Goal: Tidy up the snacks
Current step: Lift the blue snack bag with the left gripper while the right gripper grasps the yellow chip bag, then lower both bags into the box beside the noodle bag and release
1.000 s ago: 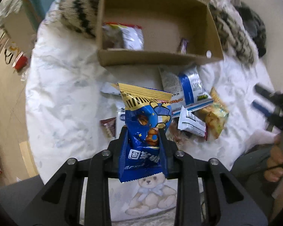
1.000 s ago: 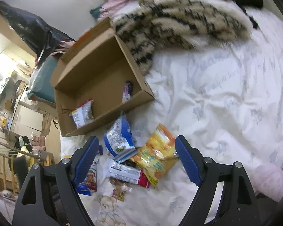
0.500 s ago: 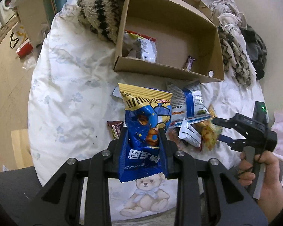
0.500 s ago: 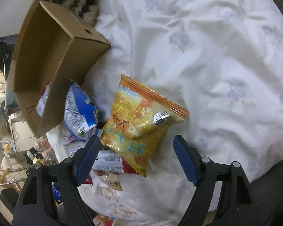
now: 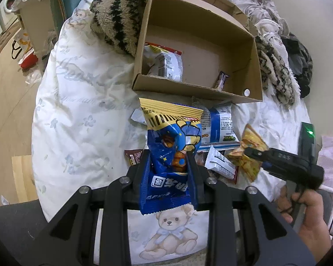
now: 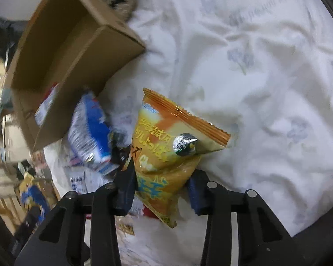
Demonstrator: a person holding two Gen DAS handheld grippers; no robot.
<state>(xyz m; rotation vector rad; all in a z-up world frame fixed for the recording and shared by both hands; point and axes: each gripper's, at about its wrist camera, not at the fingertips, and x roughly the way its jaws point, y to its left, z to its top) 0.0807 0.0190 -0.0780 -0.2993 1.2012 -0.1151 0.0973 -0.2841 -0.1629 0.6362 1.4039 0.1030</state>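
My left gripper (image 5: 169,168) is shut on a blue and yellow snack bag (image 5: 171,141), held upright above the bed, in front of the open cardboard box (image 5: 195,88). The box holds a silver packet (image 5: 164,63) and a small purple bar (image 5: 221,81). My right gripper (image 6: 163,175) has closed around the lower part of an orange-yellow chip bag (image 6: 166,146) lying on the white sheet; its pads (image 6: 127,184) touch both sides. In the left wrist view the right gripper (image 5: 255,155) reaches onto that chip bag (image 5: 246,155).
A blue and white packet (image 5: 217,124), a white wrapper (image 5: 219,161) and a small brown bar (image 5: 134,156) lie on the bedsheet (image 5: 77,122) before the box. A striped fuzzy blanket (image 5: 119,15) lies against the box's left and right sides. The floor drops off at left.
My right gripper moved down onto the orange chip bag and closed from wide open onto it. My left gripper kept hold of the blue bag and rose, the box now farther away.
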